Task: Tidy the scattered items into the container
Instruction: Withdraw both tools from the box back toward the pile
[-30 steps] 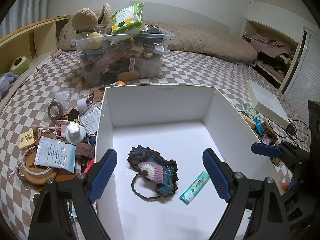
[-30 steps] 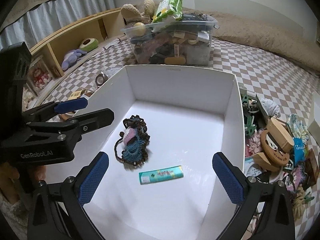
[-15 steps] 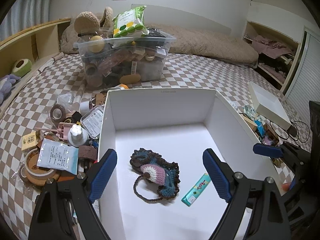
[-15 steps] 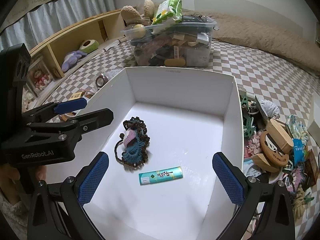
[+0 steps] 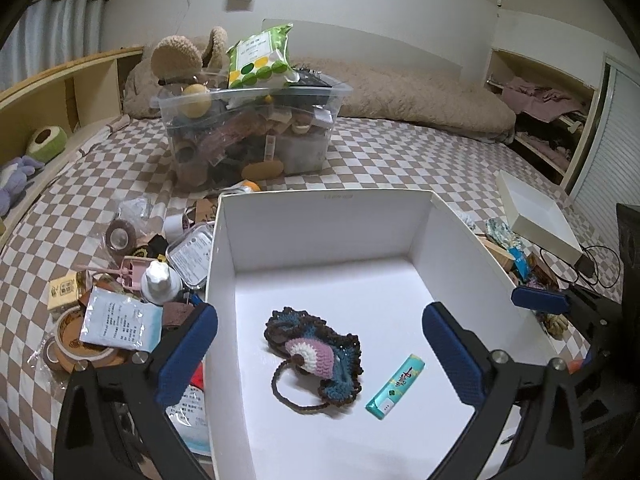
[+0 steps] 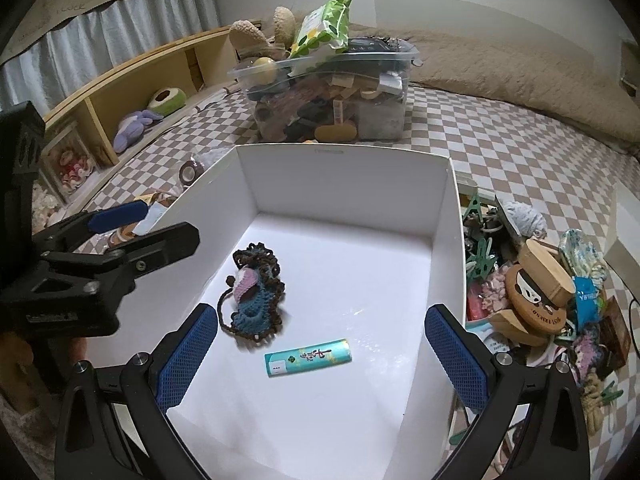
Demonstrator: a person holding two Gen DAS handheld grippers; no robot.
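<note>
A white box (image 5: 324, 212) (image 6: 344, 164) sits on the checkered bed. Inside lie a crocheted pouch (image 5: 316, 354) (image 6: 254, 294) and a teal packet (image 5: 395, 386) (image 6: 308, 357). My left gripper (image 5: 320, 354) is open and empty above the box's near left side. My right gripper (image 6: 320, 358) is open and empty above the box's near right side. The left gripper also shows at the left in the right wrist view (image 6: 120, 232). Scattered items lie left of the box, with a white sachet (image 5: 120, 320), and right of it, with a round wooden box (image 6: 536, 292).
A full clear plastic bin (image 5: 252, 132) (image 6: 332, 96) stands behind the white box. A white lid (image 5: 536, 212) lies at the right. A wooden shelf (image 6: 120, 92) with plush toys runs along the left. A beige blanket (image 5: 420, 96) lies at the back.
Both grippers have drawn back and up a little from the box, both staying open. The pouch and packet lie where they were.
</note>
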